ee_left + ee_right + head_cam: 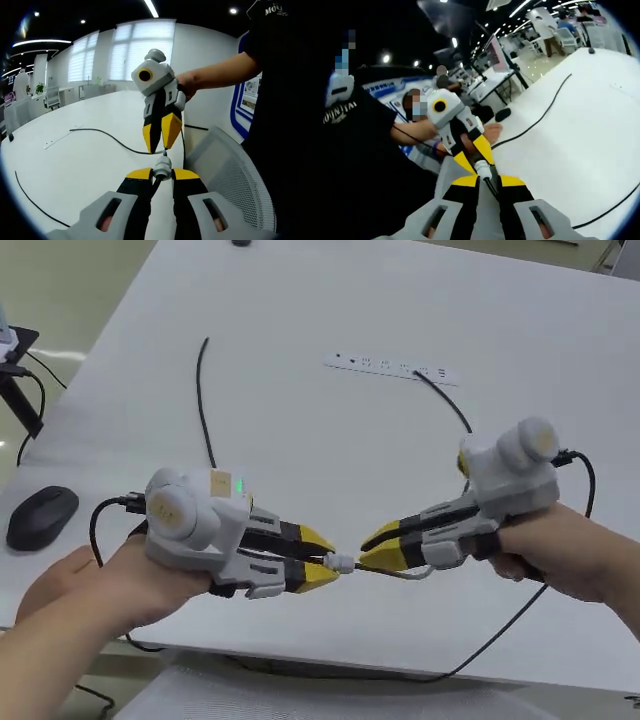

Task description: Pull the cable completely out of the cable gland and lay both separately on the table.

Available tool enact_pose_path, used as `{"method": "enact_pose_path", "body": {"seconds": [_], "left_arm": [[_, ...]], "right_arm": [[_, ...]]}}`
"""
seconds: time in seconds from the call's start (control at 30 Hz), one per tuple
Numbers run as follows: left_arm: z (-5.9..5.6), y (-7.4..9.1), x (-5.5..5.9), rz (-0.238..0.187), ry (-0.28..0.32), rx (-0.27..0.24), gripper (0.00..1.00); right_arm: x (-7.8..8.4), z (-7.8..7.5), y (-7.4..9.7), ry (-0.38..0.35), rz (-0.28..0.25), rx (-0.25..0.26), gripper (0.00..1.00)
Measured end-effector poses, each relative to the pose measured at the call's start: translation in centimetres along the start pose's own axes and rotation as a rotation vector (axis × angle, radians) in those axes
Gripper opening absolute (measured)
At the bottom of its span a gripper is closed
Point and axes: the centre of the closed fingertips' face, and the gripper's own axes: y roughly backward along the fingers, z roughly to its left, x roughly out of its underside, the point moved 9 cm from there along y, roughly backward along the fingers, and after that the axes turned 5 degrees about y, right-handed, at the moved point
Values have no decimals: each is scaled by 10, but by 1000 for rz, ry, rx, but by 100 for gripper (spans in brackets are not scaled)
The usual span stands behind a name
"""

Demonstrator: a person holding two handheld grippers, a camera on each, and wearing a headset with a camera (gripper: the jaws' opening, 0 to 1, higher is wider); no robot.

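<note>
Hand-held left tongs (334, 560) and right tongs (363, 549) tip to tip, both clamped.

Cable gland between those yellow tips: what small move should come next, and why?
Probably draw the right gripper straight away from the left gripper, along the cable. The left gripper is shut on the cable gland, the right gripper is shut on the cable just behind it, and the cable is not yet out. Both hang above the table.
</note>
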Motion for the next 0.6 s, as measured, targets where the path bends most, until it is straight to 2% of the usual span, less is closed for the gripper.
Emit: {"method": "enact_pose_path", "body": {"seconds": [0.03, 0.07, 0.1, 0.2, 0.3, 0.33, 0.4, 0.43, 0.53, 0.6], "left_arm": [[0, 0, -1, -2, -6, 0, 15], [0, 0, -3, -3, -14, -1, 15], [0, 0, -4, -5, -22, -1, 15], [-1, -1, -7, 0, -40, 1, 15], [-2, -2, -7, 7, -58, 0, 15], [-2, -2, -7, 6, -61, 2, 15], [-3, -3, -8, 9, -71, 1, 15], [-3, -3, -9, 11, -75, 5, 15], [-2, -3, -10, 17, -87, 2, 15], [-2, -3, -11, 14, -88, 1, 15]], "right_arm": [[2, 1, 0, -42, -1, -32, 17], [3, -1, -1, -58, -12, -40, 19], [4, -5, -1, -51, -20, -39, 18], [2, -6, -3, -140, -53, -101, 19], [1, -13, -5, -151, -63, -100, 19], [0, -12, -6, -202, -68, -146, 19], [-2, -12, -9, -254, -65, -197, 19], [-2, -13, -11, -255, -59, -201, 20], [1, -13, -14, -262, 36, -243, 19], [3, -15, -17, -268, 63, -245, 18]]}}
